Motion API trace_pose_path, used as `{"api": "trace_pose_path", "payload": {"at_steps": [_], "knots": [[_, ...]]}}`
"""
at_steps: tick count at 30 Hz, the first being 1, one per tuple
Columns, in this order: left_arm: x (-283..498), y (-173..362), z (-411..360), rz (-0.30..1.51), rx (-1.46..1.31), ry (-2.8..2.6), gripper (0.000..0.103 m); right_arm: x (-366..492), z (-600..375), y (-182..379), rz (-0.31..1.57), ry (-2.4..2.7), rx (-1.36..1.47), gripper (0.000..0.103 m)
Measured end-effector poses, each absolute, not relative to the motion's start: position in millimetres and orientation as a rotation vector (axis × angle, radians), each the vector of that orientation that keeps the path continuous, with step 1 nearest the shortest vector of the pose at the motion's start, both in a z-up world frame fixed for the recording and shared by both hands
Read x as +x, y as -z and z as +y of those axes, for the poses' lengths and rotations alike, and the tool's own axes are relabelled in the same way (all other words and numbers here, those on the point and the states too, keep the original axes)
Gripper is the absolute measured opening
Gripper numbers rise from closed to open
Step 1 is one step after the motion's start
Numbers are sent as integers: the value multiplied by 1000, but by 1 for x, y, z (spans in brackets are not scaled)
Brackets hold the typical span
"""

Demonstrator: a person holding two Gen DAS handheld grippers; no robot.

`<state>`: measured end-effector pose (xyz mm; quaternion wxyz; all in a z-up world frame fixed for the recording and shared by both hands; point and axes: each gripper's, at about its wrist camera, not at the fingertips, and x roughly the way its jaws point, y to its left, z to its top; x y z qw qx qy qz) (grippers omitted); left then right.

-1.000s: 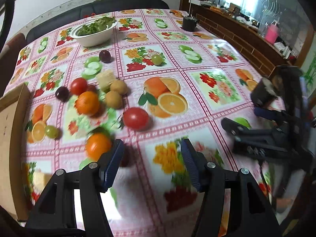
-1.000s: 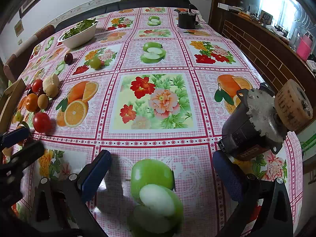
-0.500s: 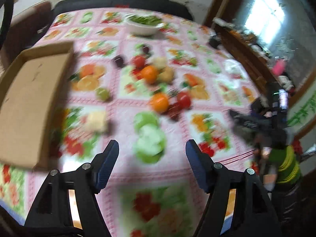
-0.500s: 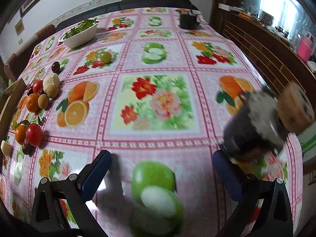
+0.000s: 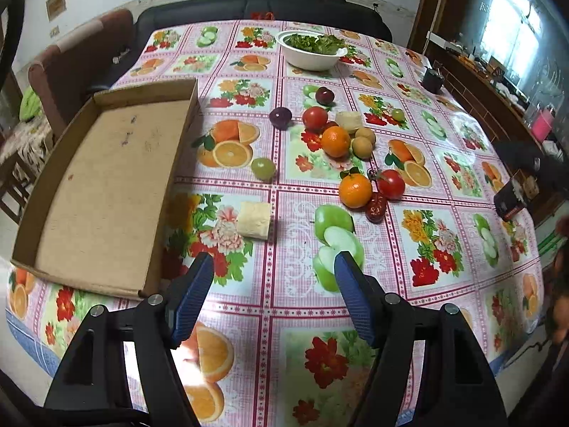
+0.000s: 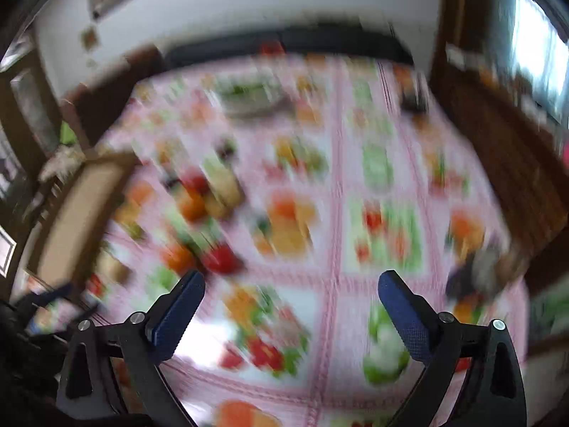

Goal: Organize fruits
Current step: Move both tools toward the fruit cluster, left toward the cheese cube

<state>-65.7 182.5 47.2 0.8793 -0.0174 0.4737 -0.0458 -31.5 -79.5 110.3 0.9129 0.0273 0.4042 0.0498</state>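
We find the whole right wrist view smeared by motion, so the fruits [image 6: 199,199] and cardboard tray [image 6: 71,220] on the surface [image 6: 338,163] blur into streaks, while the left wrist view crops a dark object [image 5: 512,195] at its right edge.

Left tongs [image 5: 274,274]: two black angular arms, each tipped by a blue pad with fine ribbed texture; round silver screws at the arm joints; triangular cut-outs in the black side plates.

Right tongs [image 6: 291,290]: same build, with black arms, blue textured pads [image 6: 179,315], silver screw heads and triangular cut-outs. Surroundings motion-blurred.
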Motion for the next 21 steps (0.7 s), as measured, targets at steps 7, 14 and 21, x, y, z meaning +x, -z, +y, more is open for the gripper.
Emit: {"api": "trace_pose_path", "payload": {"at_steps": [7, 14, 21], "knots": [[-65, -50, 184, 989, -2, 9, 70, -21, -45, -75, 1016, -153, 73, 95], [-66, -57, 190, 957, 14, -53, 70, -30, -26, -75, 987, -150, 17, 95], [-66, -61, 194, 936, 24, -73, 70, -37, -10, -70, 979, -160, -30, 95]]}}
